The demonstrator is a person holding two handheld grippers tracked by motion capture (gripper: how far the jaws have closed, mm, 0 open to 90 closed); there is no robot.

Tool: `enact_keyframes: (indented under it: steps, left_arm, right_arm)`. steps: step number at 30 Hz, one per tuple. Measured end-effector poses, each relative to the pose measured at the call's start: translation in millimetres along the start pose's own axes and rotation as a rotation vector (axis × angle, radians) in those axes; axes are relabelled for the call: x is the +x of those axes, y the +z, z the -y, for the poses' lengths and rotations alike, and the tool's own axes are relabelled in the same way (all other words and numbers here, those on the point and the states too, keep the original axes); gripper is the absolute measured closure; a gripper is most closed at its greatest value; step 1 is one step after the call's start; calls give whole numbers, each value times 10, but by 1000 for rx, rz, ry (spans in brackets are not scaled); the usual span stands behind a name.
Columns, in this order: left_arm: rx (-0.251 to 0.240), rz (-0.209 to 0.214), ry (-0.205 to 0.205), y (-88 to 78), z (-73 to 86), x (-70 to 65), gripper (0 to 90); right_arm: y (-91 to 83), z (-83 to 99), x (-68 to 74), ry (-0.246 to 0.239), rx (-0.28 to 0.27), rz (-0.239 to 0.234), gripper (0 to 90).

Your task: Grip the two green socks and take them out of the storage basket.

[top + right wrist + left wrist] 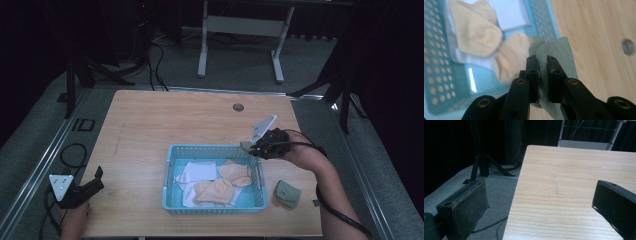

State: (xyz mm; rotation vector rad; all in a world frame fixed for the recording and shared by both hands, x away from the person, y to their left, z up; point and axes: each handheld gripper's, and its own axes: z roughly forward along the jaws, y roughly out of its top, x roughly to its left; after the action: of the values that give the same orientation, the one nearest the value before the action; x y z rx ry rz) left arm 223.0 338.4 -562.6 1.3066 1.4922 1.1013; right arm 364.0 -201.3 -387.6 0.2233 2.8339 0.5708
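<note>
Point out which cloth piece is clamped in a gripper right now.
The grey-green ribbed cloth piece, pinched between the right gripper jaws above the blue perforated plastic basket; the beige and white pieces lie loose inside it.

Matt grey-green cloth [554,53], perforated glossy plastic basket [439,82], smooth wood table [599,37].

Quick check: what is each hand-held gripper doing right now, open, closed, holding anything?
Left hand-held gripper: open, nothing between its jaws, over the table edge.
Right hand-held gripper: shut on a grey-green cloth, by the blue basket.

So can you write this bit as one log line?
right gripper: shut on grey-green cloth | above blue basket edge | left gripper: open, nothing held
</note>
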Motion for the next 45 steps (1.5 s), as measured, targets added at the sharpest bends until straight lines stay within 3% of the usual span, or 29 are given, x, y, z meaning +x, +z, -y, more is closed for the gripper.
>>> enact_keyframes:
  steps: [5,6,10,14,20,23,24,28,34,40,45]
  left_arm:
    - [0,-1,3,-2,1,-2,5]
    - [-1,-2,3,-1,1,-3,5]
    - [-1,-3,2,-1,1,-3,5]
    - [0,-3,4,-1,0,-4,5]
    - [-1,-2,2,0,0,-3,5]
    - [0,-2,2,-1,0,-2,5]
    - [-1,-2,1,-1,1,-2,5]
    - [0,-1,2,-1,0,-2,5]
    - [0,-2,3,-1,1,-3,5]
    - [0,-1,3,-2,0,-2,5]
    - [-1,-1,2,-3,1,-1,5]
  right_arm:
    - [-107,203,-71,46,-4,39,816]
    - [-136,339,-120,77,1,60,816]
    - [-101,584,-204,145,-4,84,816]
    - [58,790,-246,201,14,87,815]
    - [434,1014,-237,262,48,63,814]
    - [560,1056,-211,267,50,45,814]
    - [697,1094,-189,279,59,10,811]
    - [895,1121,-137,278,115,-29,803]
    - [991,1132,-122,305,114,-66,764]
    - [930,1056,-123,265,175,-89,607]
    - [698,1041,-174,303,105,-53,470]
